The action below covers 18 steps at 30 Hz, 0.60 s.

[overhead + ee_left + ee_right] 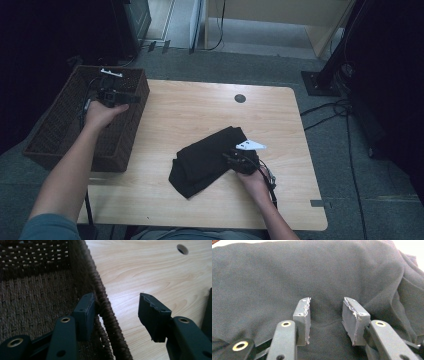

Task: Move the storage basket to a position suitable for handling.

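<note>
A dark brown wicker basket stands at the table's left edge. My left gripper hangs over its right rim. In the left gripper view the left gripper is open and straddles the woven rim: one jaw is inside against the rim, the other stands off it over the table. A folded black cloth lies mid-table. My right gripper sits at the cloth's right edge. Seen from the right gripper view, this gripper is open just above the flat black cloth, with nothing pinched.
The light wooden table has a round cable hole near its far edge, also visible as a hole beyond the basket. The basket's floor is bare. Cables and a dark stand base lie on the floor at right.
</note>
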Each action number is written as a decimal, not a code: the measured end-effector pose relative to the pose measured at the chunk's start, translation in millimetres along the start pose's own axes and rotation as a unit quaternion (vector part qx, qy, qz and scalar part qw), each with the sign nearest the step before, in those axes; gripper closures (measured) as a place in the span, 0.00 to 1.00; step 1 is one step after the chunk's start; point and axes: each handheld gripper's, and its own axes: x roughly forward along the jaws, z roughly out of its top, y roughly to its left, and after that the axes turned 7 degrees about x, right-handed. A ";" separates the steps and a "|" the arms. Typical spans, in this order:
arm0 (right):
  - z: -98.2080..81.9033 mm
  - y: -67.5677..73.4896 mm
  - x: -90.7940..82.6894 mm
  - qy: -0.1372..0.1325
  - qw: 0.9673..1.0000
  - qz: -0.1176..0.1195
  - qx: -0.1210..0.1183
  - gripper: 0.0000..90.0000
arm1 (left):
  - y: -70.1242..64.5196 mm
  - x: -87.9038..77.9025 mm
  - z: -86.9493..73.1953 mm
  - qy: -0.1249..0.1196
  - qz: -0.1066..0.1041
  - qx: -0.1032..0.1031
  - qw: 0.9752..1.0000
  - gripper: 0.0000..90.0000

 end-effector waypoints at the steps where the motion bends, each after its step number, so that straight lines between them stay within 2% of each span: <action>1: -0.1 0.0 0.0 0.000 1.000 0.000 0.000 0.65 | 0.5 1.1 -0.9 0.001 0.001 -0.003 1.000 0.54; 5: -0.1 0.1 0.1 0.000 1.000 0.000 0.000 0.65 | 0.7 7.3 -5.5 0.011 -0.001 -0.006 1.000 0.61; 7: -0.2 0.0 0.1 -0.001 1.000 0.000 0.000 0.65 | 0.0 10.4 -7.8 0.018 0.007 -0.002 1.000 0.67; 9: -0.3 0.1 0.1 -0.001 1.000 0.000 0.000 0.65 | 0.0 11.0 -9.7 0.011 0.013 -0.007 1.000 0.75; 12: -0.4 0.3 0.2 -0.001 1.000 -0.001 0.000 0.65 | -0.9 12.0 -11.9 0.003 0.010 -0.013 1.000 0.76; 16: -0.5 0.6 0.8 -0.002 1.000 -0.001 0.000 0.65 | -5.8 14.8 -10.5 0.004 -0.001 -0.008 1.000 0.78; 18: -0.5 0.9 1.2 -0.003 1.000 -0.002 0.000 0.65 | -12.3 18.6 -8.4 0.005 -0.012 0.006 1.000 0.79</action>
